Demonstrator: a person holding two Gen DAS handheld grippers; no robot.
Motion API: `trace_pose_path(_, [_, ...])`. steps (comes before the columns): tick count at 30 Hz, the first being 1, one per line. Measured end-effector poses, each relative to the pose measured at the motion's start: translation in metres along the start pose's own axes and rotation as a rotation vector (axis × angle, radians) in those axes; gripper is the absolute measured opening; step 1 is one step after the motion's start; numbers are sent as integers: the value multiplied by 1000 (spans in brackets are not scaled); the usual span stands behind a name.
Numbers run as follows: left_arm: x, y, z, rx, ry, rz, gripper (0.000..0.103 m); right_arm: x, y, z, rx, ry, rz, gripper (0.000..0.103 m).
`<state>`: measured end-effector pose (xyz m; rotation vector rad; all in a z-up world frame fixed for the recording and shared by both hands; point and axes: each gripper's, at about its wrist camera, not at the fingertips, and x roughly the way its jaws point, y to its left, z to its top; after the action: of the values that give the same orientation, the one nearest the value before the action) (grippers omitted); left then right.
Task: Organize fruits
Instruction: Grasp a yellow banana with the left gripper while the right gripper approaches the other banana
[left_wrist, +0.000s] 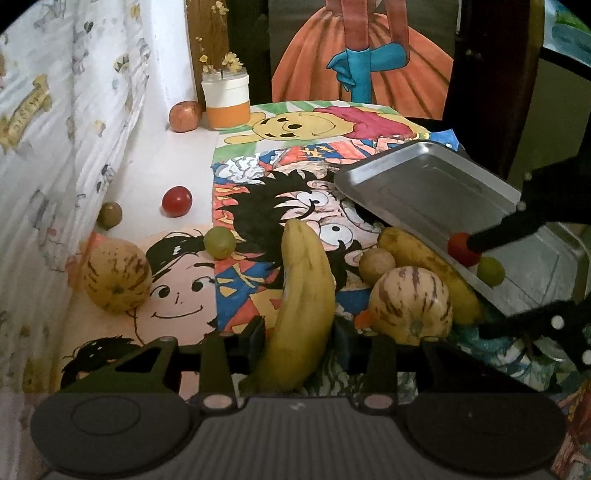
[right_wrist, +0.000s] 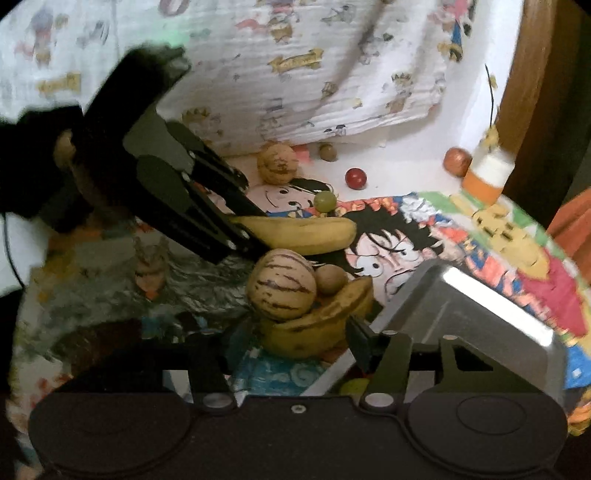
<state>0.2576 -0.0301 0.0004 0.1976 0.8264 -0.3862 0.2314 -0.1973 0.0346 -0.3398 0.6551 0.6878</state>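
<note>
My left gripper (left_wrist: 301, 332) is shut on a yellow banana (left_wrist: 303, 295), held above the cartoon-print table; it also shows in the right wrist view (right_wrist: 306, 232). A second banana (left_wrist: 424, 262), a striped melon (left_wrist: 410, 304) and a small brown fruit (left_wrist: 376, 264) lie beside a tilted metal tray (left_wrist: 424, 184). A red tomato (left_wrist: 461, 249) and a green grape (left_wrist: 490, 271) sit in the tray. My right gripper (right_wrist: 295, 347) stands open with one finger at the tray's edge (right_wrist: 461, 295). Another melon (left_wrist: 116, 275), grape (left_wrist: 219, 242) and tomato (left_wrist: 177, 201) lie left.
A white and orange jar (left_wrist: 226, 101) with dried flowers and a reddish apple (left_wrist: 184, 116) stand at the back. A small dark fruit (left_wrist: 109, 215) lies by the printed cloth wall (left_wrist: 55, 147) on the left. A dark wooden post rises at the right.
</note>
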Motion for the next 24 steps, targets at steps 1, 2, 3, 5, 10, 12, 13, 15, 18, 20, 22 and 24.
trace_pose_path(1, [1, 0, 1, -6, 0, -4, 44, -2, -4, 1, 19, -4, -2, 59])
trace_pose_path(2, [3, 1, 2, -12, -2, -7, 44, -2, -6, 2, 29, -6, -20, 59])
trace_pose_path(3, [5, 1, 4, -18, -3, -9, 45, -1, -8, 3, 31, 0, -43, 59])
trace_pose_path(5, [8, 1, 6, -23, -5, -10, 45, 4, -11, 5, 25, 18, -101, 59])
trace_pose_path(10, [9, -2, 6, -13, -12, -4, 37, 15, -17, 9, 40, 22, -97, 58])
trace_pose_path(12, [8, -1, 4, -17, -20, -6, 37, 18, -16, 11, 39, 23, -91, 58])
trace_pose_path(13, [7, 0, 4, -28, -21, -8, 37, 20, -16, 12, 39, 25, -86, 59])
trace_pose_path(15, [6, 2, 4, -44, -18, -6, 37, 22, -17, 13, 46, 23, -81, 59])
trace_pose_path(18, [2, 5, 1, -67, -6, 8, 37, 25, -24, 15, 101, 26, -58, 59])
trace_pose_path(20, [0, 8, 0, -89, 0, 17, 37, 27, -36, 14, 180, 37, 4, 59])
trace_pose_path(22, [-3, 11, -2, -110, 2, 17, 37, 31, -48, 12, 254, 45, 61, 60])
trace_pose_path(24, [-4, 14, -4, -122, 2, 16, 37, 35, -58, 11, 308, 53, 113, 63])
